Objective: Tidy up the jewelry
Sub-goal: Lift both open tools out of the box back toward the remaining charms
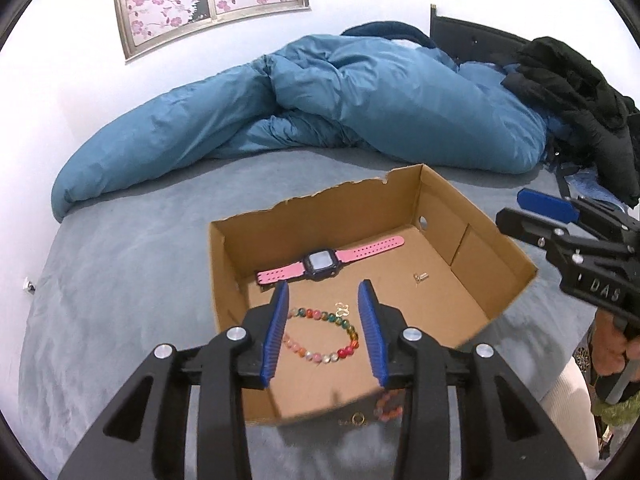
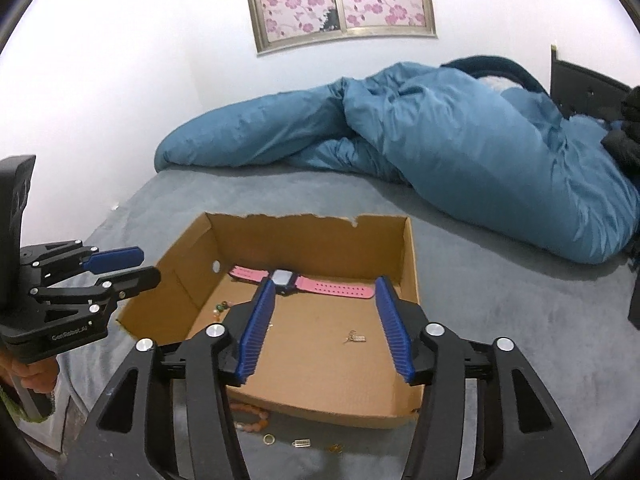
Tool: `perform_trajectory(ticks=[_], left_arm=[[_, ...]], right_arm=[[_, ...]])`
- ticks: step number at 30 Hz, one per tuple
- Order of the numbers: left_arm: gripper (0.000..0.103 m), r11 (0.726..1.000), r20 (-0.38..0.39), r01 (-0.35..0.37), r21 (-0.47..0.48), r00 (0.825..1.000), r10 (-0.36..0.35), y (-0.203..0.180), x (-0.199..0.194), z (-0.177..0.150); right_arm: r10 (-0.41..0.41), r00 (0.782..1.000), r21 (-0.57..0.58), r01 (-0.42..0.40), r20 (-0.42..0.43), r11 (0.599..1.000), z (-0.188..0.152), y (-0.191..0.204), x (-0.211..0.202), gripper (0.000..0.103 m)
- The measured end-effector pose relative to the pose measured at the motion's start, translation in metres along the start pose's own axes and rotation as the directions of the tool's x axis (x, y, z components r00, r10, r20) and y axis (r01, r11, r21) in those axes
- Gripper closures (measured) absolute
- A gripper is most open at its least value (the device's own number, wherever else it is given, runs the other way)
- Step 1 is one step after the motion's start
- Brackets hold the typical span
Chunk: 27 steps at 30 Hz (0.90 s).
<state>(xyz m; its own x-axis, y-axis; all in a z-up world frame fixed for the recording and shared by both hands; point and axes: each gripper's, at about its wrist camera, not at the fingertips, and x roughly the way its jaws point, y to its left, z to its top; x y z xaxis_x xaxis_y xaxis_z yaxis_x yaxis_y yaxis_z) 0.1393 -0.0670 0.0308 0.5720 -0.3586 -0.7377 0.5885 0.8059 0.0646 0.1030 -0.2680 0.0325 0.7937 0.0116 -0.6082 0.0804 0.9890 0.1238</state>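
An open cardboard box (image 1: 496, 240) (image 2: 412, 248) sits on the grey bed. Inside lie a pink-strapped watch (image 1: 324, 262) (image 2: 312, 282), a multicoloured bead bracelet (image 1: 320, 338), a small gold charm (image 1: 342, 310) and a small metal piece (image 1: 420, 277) (image 2: 354, 337). My left gripper (image 1: 326, 294) is open and empty above the bracelet. My right gripper (image 2: 326, 284) is open and empty over the box, near the watch. In front of the box on the bed lie an orange bead bracelet (image 2: 252, 418) (image 1: 390, 404), a gold ring (image 2: 269, 439) (image 1: 357, 419) and small metal pieces (image 2: 302, 443).
A crumpled blue duvet (image 1: 360, 108) (image 2: 460, 148) lies behind the box. Black clothing (image 1: 580, 96) is piled at the right. A framed flower picture (image 2: 340, 0) hangs on the white wall. The grey bed sheet (image 1: 120, 280) surrounds the box.
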Motion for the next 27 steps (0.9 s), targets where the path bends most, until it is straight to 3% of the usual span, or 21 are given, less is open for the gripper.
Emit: perform_trajectory(ticks=[11,27], left_arm=[[0.065,1.0,0.033,0.004,-0.016,0.999,-0.003,0.005,-0.039,-0.036],[0.065,0.999,0.004,0.028,-0.019,1.0,-0.028,-0.003,-0.046,-0.076]], right_arm=[[0.034,0.999,-0.048,-0.033,0.027,0.998,-0.012,0.026,-0.03,0.045],[0.089,0.996,-0.093,-0.091,-0.022,0.991,-0.048,0.048,-0.038,0.045]])
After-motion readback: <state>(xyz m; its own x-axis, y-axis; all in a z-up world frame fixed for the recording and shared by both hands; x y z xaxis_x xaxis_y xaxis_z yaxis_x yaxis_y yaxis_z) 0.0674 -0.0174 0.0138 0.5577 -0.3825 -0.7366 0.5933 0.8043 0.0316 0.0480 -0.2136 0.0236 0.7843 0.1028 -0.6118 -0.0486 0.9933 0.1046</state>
